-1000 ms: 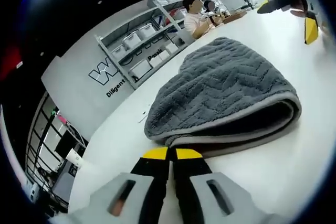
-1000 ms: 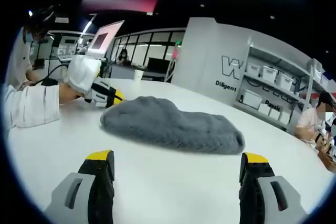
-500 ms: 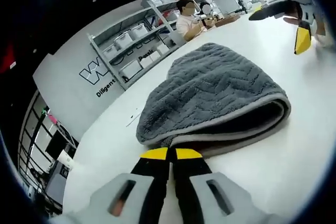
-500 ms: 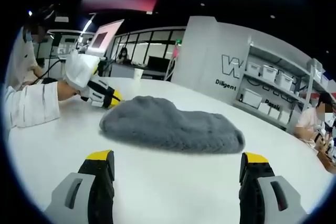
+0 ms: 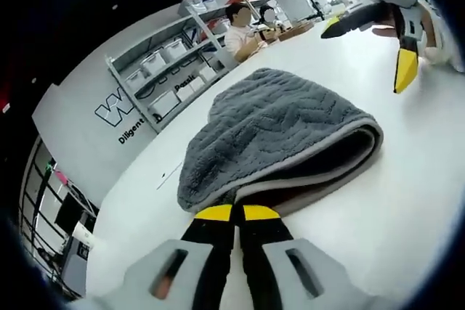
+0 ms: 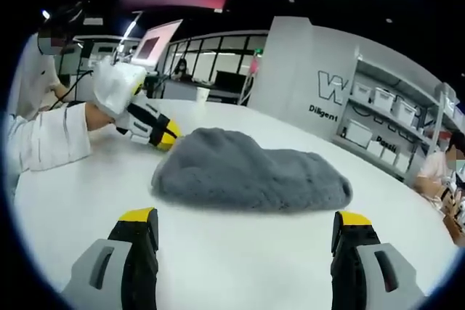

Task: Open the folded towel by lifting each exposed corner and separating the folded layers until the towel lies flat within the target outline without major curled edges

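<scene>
A grey towel (image 5: 283,125) with a zigzag weave lies folded on the white table (image 5: 407,208), its upper layer arched over a dark gap along the near edge. My left gripper (image 5: 236,213) is shut, its yellow tips meeting the towel's near corner where the layers converge. The right gripper view shows this towel (image 6: 251,172) as a low mound, with the left gripper (image 6: 166,136) held by a person's hand at its left end. My right gripper (image 6: 245,217) stands open in front of the towel, apart from it, with nothing between the jaws. It also hangs open beyond the towel (image 5: 370,49).
The person's white sleeve (image 6: 43,143) rests on the table at the left. Shelves with white bins (image 5: 163,70) stand past the table's far edge, where people sit (image 5: 243,30). Bare tabletop (image 6: 240,266) surrounds the towel.
The left gripper stays shut at the towel's corner while its camera tilts. The right gripper looms larger in the left gripper view. The towel sits slightly closer in the right gripper view.
</scene>
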The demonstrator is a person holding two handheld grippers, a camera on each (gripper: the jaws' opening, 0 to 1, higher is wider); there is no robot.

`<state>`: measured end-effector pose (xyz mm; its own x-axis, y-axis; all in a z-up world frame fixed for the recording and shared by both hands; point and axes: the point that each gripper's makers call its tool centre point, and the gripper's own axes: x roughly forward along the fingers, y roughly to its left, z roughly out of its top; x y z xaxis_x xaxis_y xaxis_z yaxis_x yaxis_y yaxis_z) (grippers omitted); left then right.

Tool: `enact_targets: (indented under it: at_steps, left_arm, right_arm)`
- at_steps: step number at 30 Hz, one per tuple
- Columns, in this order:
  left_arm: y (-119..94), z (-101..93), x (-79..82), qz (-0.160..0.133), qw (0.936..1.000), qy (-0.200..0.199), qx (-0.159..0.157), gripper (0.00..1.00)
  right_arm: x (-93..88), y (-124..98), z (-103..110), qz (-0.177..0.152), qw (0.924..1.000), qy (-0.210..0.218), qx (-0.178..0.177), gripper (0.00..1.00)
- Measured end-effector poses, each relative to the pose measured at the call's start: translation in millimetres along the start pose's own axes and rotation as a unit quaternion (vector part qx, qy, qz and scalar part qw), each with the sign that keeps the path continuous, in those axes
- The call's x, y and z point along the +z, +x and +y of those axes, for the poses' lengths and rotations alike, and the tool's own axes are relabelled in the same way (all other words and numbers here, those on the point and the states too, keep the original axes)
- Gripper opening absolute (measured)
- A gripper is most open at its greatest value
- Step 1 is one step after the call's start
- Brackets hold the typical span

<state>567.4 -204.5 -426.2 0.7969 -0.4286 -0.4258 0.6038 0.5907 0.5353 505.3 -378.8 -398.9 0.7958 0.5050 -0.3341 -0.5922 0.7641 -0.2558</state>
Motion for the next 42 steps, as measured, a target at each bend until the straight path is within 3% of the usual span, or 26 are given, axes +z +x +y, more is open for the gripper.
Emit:
enact_targets:
  at_steps: [5, 14, 18, 21, 33, 42]
  left_arm:
    - [0.1, -15.2, 11.2, -0.009, 0.9997, 0.012, -0.021, 0.01]
    - [0.5, -31.3, 22.5, -0.022, 0.9985, 0.022, -0.045, 0.01]
    - [-2.9, -41.3, 30.4, -0.041, 0.996, -0.006, -0.079, 0.01]
    - [-2.9, -48.5, 33.8, -0.044, 0.9953, 0.003, -0.086, 0.01]
    - [-6.2, -80.7, 55.5, -0.068, 0.9878, 0.016, -0.139, 0.01]
    - [-5.1, -102.6, 70.7, -0.084, 0.9833, 0.032, -0.158, 0.01]
  right_arm:
    - [1.8, -1.8, 7.1, 0.001, 0.9997, 0.009, 0.024, 0.99]
    - [0.5, -5.1, 17.8, 0.016, 0.9988, -0.02, 0.042, 0.99]
    - [-1.2, -6.0, 21.6, 0.022, 0.9984, -0.024, 0.045, 0.99]
    - [0.1, -8.2, 21.0, 0.02, 0.9984, -0.021, 0.049, 0.99]
    - [4.3, -17.1, 11.3, 0.011, 0.9991, -0.015, 0.038, 0.99]
    - [0.0, -21.1, 9.5, 0.016, 0.9992, -0.014, 0.035, 0.99]
